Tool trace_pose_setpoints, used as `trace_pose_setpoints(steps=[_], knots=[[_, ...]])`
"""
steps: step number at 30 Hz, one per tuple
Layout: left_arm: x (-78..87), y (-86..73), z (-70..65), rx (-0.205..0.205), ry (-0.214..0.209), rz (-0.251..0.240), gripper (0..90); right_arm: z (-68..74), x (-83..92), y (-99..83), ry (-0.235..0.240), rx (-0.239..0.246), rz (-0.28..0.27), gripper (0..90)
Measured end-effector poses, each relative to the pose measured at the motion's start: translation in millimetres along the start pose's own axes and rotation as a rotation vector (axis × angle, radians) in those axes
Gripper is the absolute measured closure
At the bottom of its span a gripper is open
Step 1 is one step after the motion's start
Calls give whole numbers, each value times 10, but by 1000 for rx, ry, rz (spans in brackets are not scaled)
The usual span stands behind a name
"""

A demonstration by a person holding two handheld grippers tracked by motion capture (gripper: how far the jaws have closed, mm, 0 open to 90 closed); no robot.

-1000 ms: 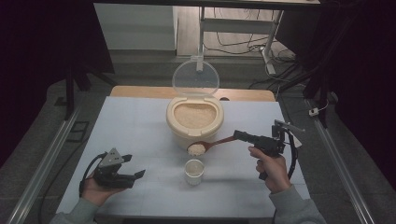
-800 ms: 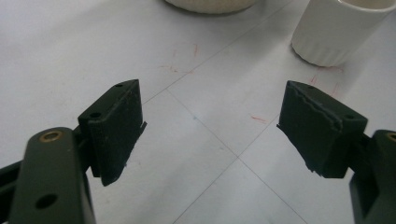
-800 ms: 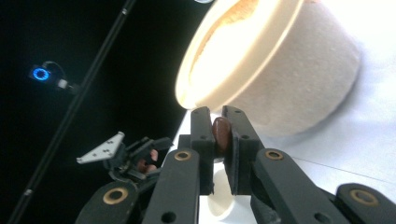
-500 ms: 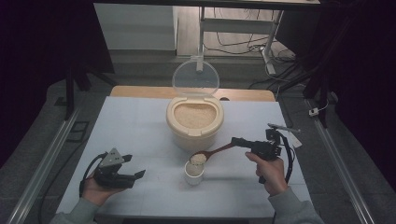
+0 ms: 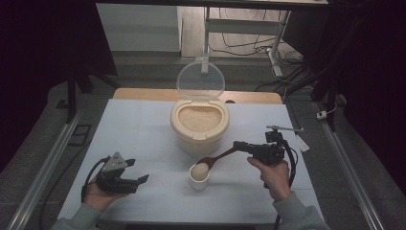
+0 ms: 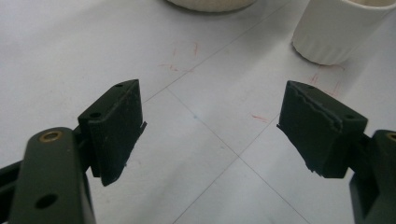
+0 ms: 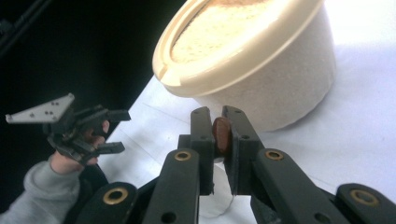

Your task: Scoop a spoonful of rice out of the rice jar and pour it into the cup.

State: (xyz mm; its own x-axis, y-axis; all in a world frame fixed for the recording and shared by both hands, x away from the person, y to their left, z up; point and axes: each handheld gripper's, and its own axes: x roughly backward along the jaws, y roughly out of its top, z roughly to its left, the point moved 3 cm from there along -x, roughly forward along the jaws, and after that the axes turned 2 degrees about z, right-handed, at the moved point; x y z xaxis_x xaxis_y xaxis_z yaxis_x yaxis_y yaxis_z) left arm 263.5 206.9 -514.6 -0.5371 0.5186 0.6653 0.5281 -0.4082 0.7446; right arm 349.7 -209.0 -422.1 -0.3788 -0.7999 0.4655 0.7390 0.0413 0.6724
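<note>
Presently we record the transfer step in hand: rice is being moved by spoon from the rice container [image 5: 199,125] to the small white cup [image 5: 198,178]. We take the cup as our landmark. It stands on the white table [image 5: 143,129], just in front of the container, on the person's side.

The right gripper [image 5: 238,145] sits to the right of the cup, with its jaws closed on the handle of the brown wooden spoon [image 5: 216,158]; in the right gripper view the handle end [image 7: 221,134] is pinched between the two jaws. The spoon reaches leftward from that gripper, and its bowl hangs directly over the cup's mouth, carrying a heap of rice. Whether the bowl touches the rim we cannot tell.

The left gripper [image 5: 141,179] rests well to the left of the cup, low over the table, its jaws spread wide with nothing between them; in the left gripper view the cup [image 6: 338,28] stands ahead and apart from it.

The container's clear lid [image 5: 200,79] stands raised behind it, on the side away from the cup.

In our judgement, the next move calls for a roll of the right wrist to tip the spoon while keeping its bowl centred over the cup, so the grains fall inside rather than onto the table. The heap looks large against the cup's narrow mouth, so a slow tilt is advisable.
</note>
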Motion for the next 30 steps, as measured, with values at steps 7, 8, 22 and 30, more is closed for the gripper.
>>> trace_pose_setpoints(steps=[7,8,22,30], knots=[[2,0,2,-1,1,-1,216,171,24,17,-17,149,-9,828],[2,1,2,-1,1,-1,215,193,29,17,-19,172,-12,828],[2,1,1,-2,1,-2,216,196,76,0,13,203,-38,828],[3,0,3,-1,1,-1,216,121,218,32,51,197,-85,828]])
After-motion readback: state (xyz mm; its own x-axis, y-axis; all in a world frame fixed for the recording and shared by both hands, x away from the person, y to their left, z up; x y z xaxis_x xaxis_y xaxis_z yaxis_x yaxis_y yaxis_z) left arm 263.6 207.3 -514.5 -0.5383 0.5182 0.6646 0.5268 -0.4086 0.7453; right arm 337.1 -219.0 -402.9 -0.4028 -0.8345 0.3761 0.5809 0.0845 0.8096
